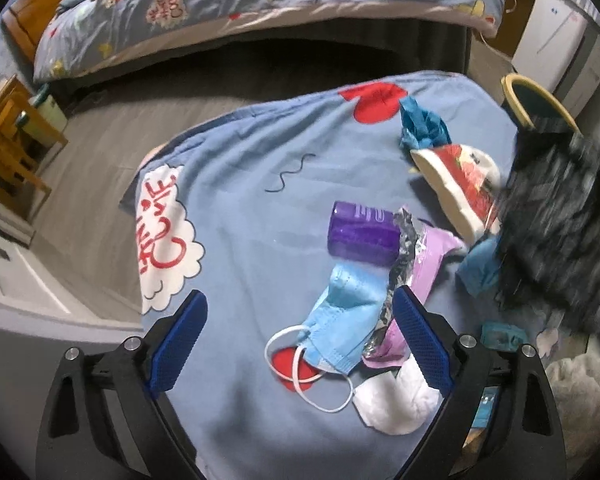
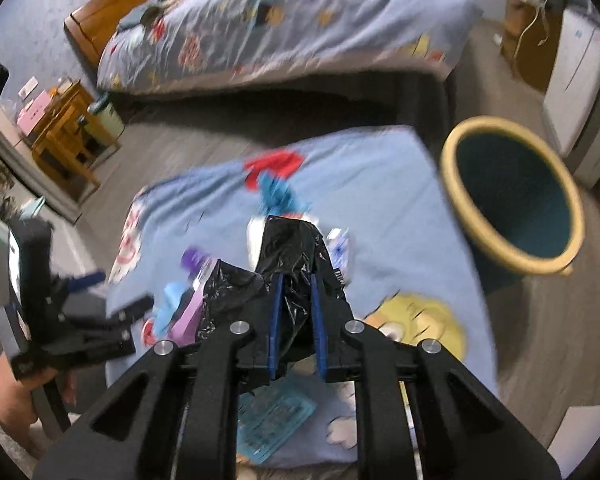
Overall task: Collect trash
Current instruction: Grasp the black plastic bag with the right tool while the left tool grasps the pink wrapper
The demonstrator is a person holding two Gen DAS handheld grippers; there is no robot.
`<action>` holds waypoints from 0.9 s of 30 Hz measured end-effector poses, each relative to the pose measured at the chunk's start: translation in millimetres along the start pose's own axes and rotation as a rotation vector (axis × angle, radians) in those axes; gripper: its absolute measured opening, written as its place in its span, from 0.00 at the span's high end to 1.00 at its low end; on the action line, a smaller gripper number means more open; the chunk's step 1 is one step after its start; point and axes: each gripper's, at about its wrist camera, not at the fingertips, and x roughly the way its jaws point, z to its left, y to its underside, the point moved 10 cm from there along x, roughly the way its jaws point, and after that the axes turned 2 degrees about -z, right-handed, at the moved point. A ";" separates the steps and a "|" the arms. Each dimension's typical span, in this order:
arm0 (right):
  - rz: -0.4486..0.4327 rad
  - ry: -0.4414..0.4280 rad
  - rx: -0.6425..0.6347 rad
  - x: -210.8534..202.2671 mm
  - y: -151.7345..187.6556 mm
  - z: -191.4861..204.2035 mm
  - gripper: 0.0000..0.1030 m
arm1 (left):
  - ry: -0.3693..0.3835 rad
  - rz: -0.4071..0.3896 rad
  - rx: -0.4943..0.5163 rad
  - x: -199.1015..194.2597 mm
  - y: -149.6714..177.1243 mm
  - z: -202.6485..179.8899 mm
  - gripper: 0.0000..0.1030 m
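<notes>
Mostly hidden wrapper (black bag above)

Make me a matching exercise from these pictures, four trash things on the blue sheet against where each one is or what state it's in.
Things:
1. face mask
2. purple bottle
3. black bag
4. trash bin

Places or states:
A. pinched in the right gripper
B. standing off the sheet's edge
C. lying on its side
D. between the open left gripper's fingers

Pairs: 1-D, 2-C, 3-A, 4-B
</notes>
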 end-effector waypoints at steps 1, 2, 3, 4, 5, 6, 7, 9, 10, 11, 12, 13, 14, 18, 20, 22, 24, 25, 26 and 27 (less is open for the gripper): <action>-0.016 0.003 0.005 -2.2 -6.2 -2.7 0.87 | -0.004 0.008 0.010 2.4 0.7 -1.7 0.12; -0.029 0.002 0.011 -5.2 -10.4 -5.4 0.87 | -0.006 0.021 0.021 6.0 2.7 -3.7 0.14; -0.038 -0.005 0.021 -7.7 -15.3 -8.2 0.87 | -0.005 0.038 0.028 9.6 4.8 -5.3 0.19; -0.043 -0.010 0.029 -8.7 -16.9 -9.1 0.87 | -0.011 0.063 0.035 15.0 8.3 -6.3 0.22; -0.048 -0.017 0.040 -9.4 -19.5 -11.2 0.87 | -0.021 0.078 0.036 18.1 10.1 -5.8 0.22; -0.049 -0.021 0.046 -9.6 -19.9 -11.9 0.87 | -0.025 0.089 0.034 20.8 11.7 -5.5 0.23; -0.050 -0.025 0.051 -10.0 -20.6 -12.3 0.87 | -0.020 0.092 0.028 22.3 12.0 -5.8 0.26; -0.049 -0.035 0.057 -9.2 -20.8 -12.0 0.87 | 0.009 0.055 0.012 17.6 4.8 -8.5 0.29; -0.050 -0.038 0.060 -9.0 -21.6 -11.3 0.87 | 0.039 0.008 0.011 10.0 -2.9 -14.1 0.29; -0.051 -0.043 0.065 -8.6 -23.0 -10.6 0.87 | 0.057 -0.019 0.013 5.0 -7.4 -18.5 0.29; -0.052 -0.047 0.068 -9.2 -23.6 -10.9 0.87 | 0.079 -0.042 0.017 0.8 -11.1 -24.9 0.29; -0.054 -0.050 0.071 -10.4 -24.7 -11.7 0.87 | 0.089 -0.044 0.020 0.2 -11.7 -28.8 0.29; -0.056 -0.052 0.072 -11.0 -24.5 -12.5 0.87 | 0.100 -0.032 0.030 2.1 -10.7 -35.0 0.29; -0.068 -0.048 0.072 -15.8 -24.9 -15.7 0.87 | 0.103 0.004 0.101 12.1 -7.0 -56.4 0.36; -0.067 -0.048 0.077 -16.1 -24.7 -19.0 0.87 | 0.116 0.029 0.127 18.4 -4.2 -65.3 0.45; -0.064 -0.050 0.086 -15.6 -25.0 -23.1 0.87 | 0.120 0.057 0.152 22.5 1.4 -72.3 0.58; -0.062 -0.054 0.095 -15.2 -25.3 -25.7 0.87 | 0.110 0.074 0.185 27.1 5.1 -76.9 0.72; -0.061 -0.056 0.096 -15.4 -25.0 -26.3 0.87 | 0.113 0.079 0.199 27.8 6.3 -79.9 0.78; -0.062 -0.057 0.096 -15.6 -25.6 -26.4 0.87 | 0.111 0.073 0.207 26.9 5.7 -80.8 0.80; -0.065 -0.056 0.095 -15.9 -25.8 -26.9 0.87 | 0.111 0.061 0.213 24.5 3.9 -82.0 0.85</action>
